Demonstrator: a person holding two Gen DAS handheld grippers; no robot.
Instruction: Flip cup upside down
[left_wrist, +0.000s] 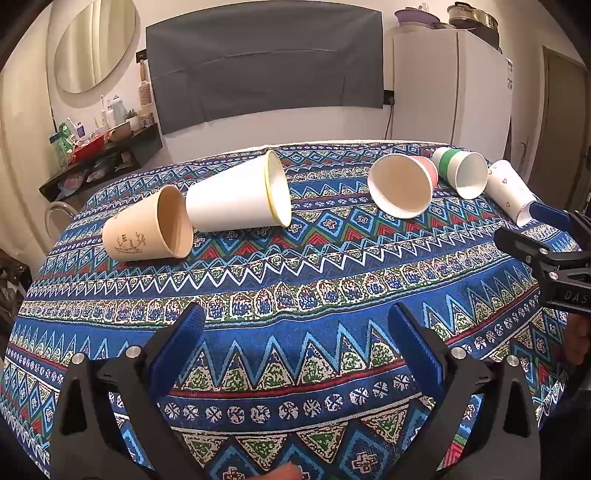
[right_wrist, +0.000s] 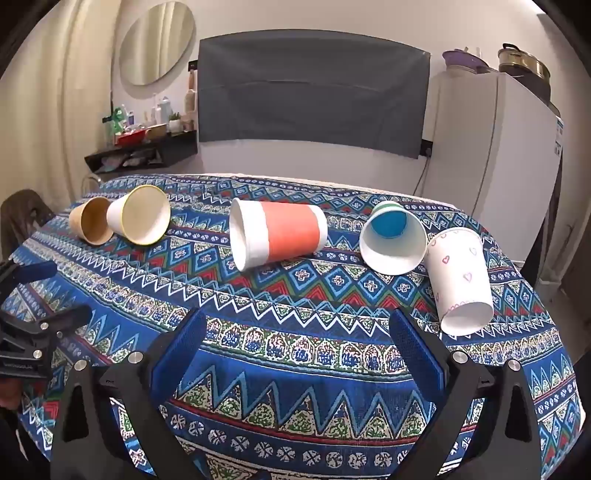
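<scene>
Several paper cups lie on their sides in a row on the patterned tablecloth (left_wrist: 295, 258): a tan cup (left_wrist: 147, 229) (right_wrist: 90, 221), a white yellow-rimmed cup (left_wrist: 236, 195) (right_wrist: 142, 216), a red-banded cup (left_wrist: 402, 184) (right_wrist: 277, 232), a green-striped cup (left_wrist: 461, 173) (right_wrist: 391, 240) and a heart-print cup (left_wrist: 511, 192) (right_wrist: 461, 280). My left gripper (left_wrist: 295, 325) is open and empty over the near cloth, apart from the cups. My right gripper (right_wrist: 297, 328) is open and empty, short of the red-banded cup; it also shows at the right edge of the left wrist view (left_wrist: 546, 229).
A white fridge (right_wrist: 498, 147) stands behind the table at the right. A grey covered screen (right_wrist: 314, 92) hangs on the back wall. A cluttered black shelf (right_wrist: 140, 151) and an oval mirror (right_wrist: 157, 42) are at the back left. The table's edge curves down at both sides.
</scene>
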